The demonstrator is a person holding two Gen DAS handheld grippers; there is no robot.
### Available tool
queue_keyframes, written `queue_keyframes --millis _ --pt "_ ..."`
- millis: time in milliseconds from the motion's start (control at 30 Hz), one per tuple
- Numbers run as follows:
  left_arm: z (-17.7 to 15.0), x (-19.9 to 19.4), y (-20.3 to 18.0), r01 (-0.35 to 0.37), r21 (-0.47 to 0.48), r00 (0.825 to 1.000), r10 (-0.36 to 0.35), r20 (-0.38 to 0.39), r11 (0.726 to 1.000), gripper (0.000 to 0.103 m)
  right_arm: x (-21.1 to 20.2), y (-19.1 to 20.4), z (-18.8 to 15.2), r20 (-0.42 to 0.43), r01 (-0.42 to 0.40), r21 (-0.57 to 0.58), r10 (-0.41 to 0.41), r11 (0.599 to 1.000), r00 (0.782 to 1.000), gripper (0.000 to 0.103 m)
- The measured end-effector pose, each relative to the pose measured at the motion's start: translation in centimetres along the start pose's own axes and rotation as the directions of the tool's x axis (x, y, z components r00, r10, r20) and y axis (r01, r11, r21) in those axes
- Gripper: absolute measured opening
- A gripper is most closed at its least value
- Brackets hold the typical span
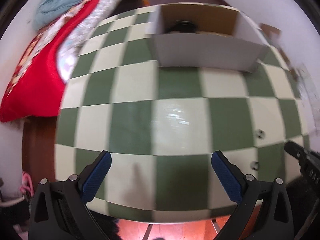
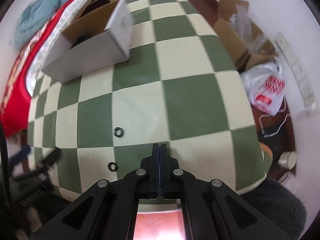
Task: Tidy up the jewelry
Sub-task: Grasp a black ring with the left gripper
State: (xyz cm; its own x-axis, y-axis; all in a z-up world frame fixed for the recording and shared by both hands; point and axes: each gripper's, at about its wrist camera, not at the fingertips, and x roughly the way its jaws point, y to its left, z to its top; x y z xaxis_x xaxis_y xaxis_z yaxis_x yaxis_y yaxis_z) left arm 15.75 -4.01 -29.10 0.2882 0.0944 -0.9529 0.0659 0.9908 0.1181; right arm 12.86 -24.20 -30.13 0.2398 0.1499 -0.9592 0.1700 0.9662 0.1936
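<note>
Two small black rings lie on the green-and-cream checked tablecloth, one [image 2: 119, 131] farther out and one [image 2: 112, 166] nearer the front edge. In the left wrist view they show as small blurred rings [image 1: 260, 133] [image 1: 255, 165] at the right. An open white box [image 2: 88, 56] [image 1: 204, 54] with a brown inside stands at the back of the table, with something dark [image 1: 182, 27] in it. My left gripper [image 1: 161, 154] is open over the cloth, nothing between its blue pads. My right gripper [image 2: 159, 146] is shut, right of the rings, with nothing seen between its fingers.
A red patterned blanket [image 1: 34, 76] and a blue cloth [image 1: 60, 2] lie left of the table. To the right are cardboard boxes [image 2: 236, 36] and a white plastic bag [image 2: 266, 88]. The table's front edge [image 2: 160, 206] is just below the grippers.
</note>
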Motion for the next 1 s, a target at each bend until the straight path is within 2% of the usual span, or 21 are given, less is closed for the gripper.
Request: queue_keyframes --millis 33,167,200,367,533,633,700,767,867,933,1000 --pt "-0.1 -0.1 -0.7 0.019 0.017 1.000 -0.019 -0.004 1.000 0.102 -0.1 -0.8 0.2 0.000 -0.009 0.023 0.009 1.000 1.000 0.000" --pt "-0.9 0.0 -4.5 0.109 0.089 0.994 -0.105 -0.043 0.990 0.087 -0.8 -3.7 0.2 0.006 -0.025 0.104 0.025 0.994 1.000 0.000" --pt "-1.0 0.1 -5.2 0.122 0.100 0.992 -0.117 -0.050 0.987 0.087 -0.8 -4.1 0.2 0.004 -0.017 0.108 0.017 0.994 1.000 0.000" --pt "-1.8 0.3 -8.4 0.128 0.165 0.991 -0.118 -0.065 0.978 0.086 -0.9 -5.8 0.1 0.001 -0.019 0.145 0.019 0.989 1.000 0.000" --pt "-1.9 1.0 -9.8 0.125 0.183 0.990 -0.110 -0.091 0.975 0.067 -1.0 -6.5 0.0 0.006 -0.023 0.156 0.023 0.988 1.000 0.000" --pt "-1.7 1.1 -10.0 0.132 0.188 0.990 -0.118 -0.080 0.973 0.063 -1.1 -6.7 0.0 0.010 -0.024 0.161 0.023 0.987 1.000 0.000" --pt "-1.6 1.1 -10.1 0.139 0.198 0.989 -0.127 -0.075 0.970 0.054 -1.1 -6.7 0.1 0.012 -0.024 0.167 0.023 0.986 1.000 0.000" --pt "-1.6 0.9 -10.3 0.162 0.203 0.986 -0.149 -0.075 0.966 0.035 -1.1 -6.8 0.1 0.014 -0.025 0.176 0.023 0.984 1.000 0.000" --pt "-1.6 0.6 -10.8 0.167 0.224 0.985 -0.155 -0.072 0.960 0.017 -1.1 -6.9 0.2 0.015 -0.027 0.180 0.024 0.983 1.000 0.000" --pt "-1.8 0.5 -10.8 0.167 0.229 0.986 -0.155 -0.068 0.959 0.010 -1.1 -6.8 0.2 0.017 -0.027 0.180 0.025 0.983 1.000 0.000" --pt "-2.0 0.4 -10.5 0.168 0.228 0.986 -0.157 -0.064 0.959 0.010 -1.2 -6.7 0.2 0.021 -0.029 0.178 0.026 0.984 0.999 0.000"
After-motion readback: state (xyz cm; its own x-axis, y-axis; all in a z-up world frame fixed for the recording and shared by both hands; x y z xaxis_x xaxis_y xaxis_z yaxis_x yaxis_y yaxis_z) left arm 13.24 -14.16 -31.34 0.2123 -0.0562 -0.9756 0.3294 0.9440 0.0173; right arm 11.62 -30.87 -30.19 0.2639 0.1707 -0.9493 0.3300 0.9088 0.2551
